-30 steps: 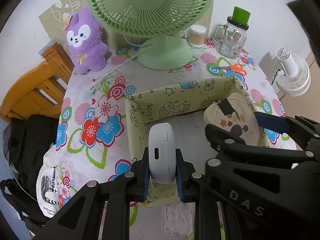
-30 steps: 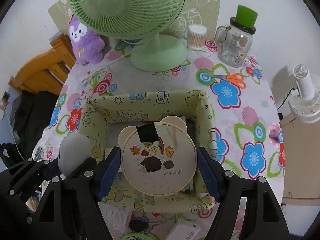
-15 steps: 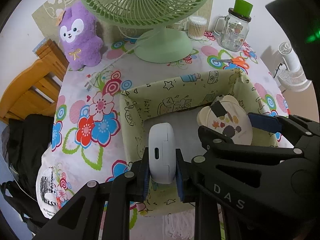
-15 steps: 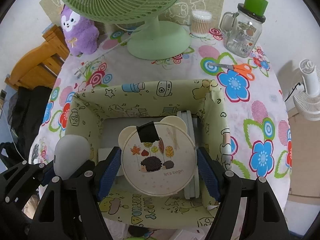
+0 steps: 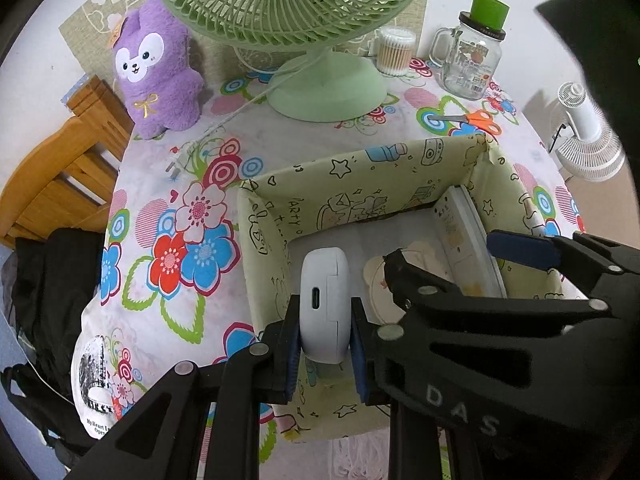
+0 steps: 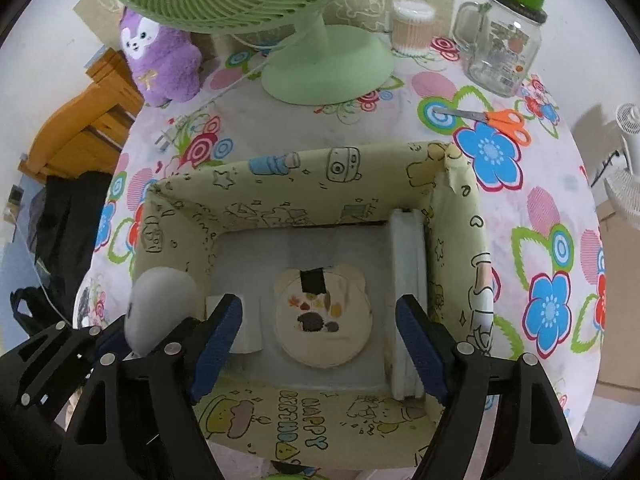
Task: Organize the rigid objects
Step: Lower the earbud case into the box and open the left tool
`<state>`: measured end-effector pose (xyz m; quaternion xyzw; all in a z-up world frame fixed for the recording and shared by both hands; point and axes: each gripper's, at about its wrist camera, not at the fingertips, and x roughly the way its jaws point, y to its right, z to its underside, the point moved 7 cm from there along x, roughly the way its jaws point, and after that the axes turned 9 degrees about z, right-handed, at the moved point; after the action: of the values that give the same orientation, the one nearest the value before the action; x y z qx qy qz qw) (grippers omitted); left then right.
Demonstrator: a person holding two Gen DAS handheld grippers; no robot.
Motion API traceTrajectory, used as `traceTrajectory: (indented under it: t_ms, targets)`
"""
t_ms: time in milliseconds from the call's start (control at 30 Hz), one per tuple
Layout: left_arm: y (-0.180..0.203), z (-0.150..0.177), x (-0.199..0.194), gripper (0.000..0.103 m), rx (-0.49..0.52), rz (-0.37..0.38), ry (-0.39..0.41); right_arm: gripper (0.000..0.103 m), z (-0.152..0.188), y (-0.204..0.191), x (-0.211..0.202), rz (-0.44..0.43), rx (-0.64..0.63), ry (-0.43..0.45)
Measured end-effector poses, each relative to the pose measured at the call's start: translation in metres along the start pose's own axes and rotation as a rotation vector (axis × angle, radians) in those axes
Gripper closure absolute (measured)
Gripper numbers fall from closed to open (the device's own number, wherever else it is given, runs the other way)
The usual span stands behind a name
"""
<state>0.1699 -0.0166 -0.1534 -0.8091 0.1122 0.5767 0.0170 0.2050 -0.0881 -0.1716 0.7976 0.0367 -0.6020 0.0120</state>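
My left gripper (image 5: 325, 344) is shut on a white rounded device (image 5: 324, 304), held on edge over the near left wall of the yellow-green cartoon-print box (image 5: 360, 176). In the right wrist view the same device (image 6: 160, 304) shows at the lower left. My right gripper (image 6: 320, 320) hangs over the box (image 6: 304, 184), its jaws opening. A round cream tin with a hedgehog picture (image 6: 324, 320) lies flat on the box floor below them, and neither pad touches it. A white flat case (image 6: 408, 280) stands against the box's right wall.
Behind the box are a green desk fan (image 6: 320, 64), a purple plush (image 6: 160, 60), a cotton swab tub (image 6: 412, 28), a glass mug jar with a green lid (image 6: 504, 52) and orange scissors (image 6: 500, 118). A wooden chair (image 6: 80, 132) stands left of the table.
The round tin has left my right gripper's jaws and now lies on the box floor. Those jaws stand wider. My left gripper still holds the white device.
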Motion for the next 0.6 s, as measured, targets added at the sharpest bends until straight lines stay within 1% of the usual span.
traceTrajectory:
  t_ms: [200, 433, 600]
  targets:
    - [0.004, -0.004, 0.002, 0.082, 0.008, 0.014, 0.003, 0.021, 0.001, 0.009, -0.015, 0.053, -0.002, 0.042]
    - [0.013, -0.009, 0.008, 0.082, 0.034, 0.028, 0.001, 0.021, 0.003, 0.026, -0.023, 0.088, 0.029, 0.06]
    - [0.015, -0.013, 0.016, 0.082, 0.04, 0.032, -0.008, 0.021, 0.004, 0.03, -0.025, 0.067, 0.046, 0.063]
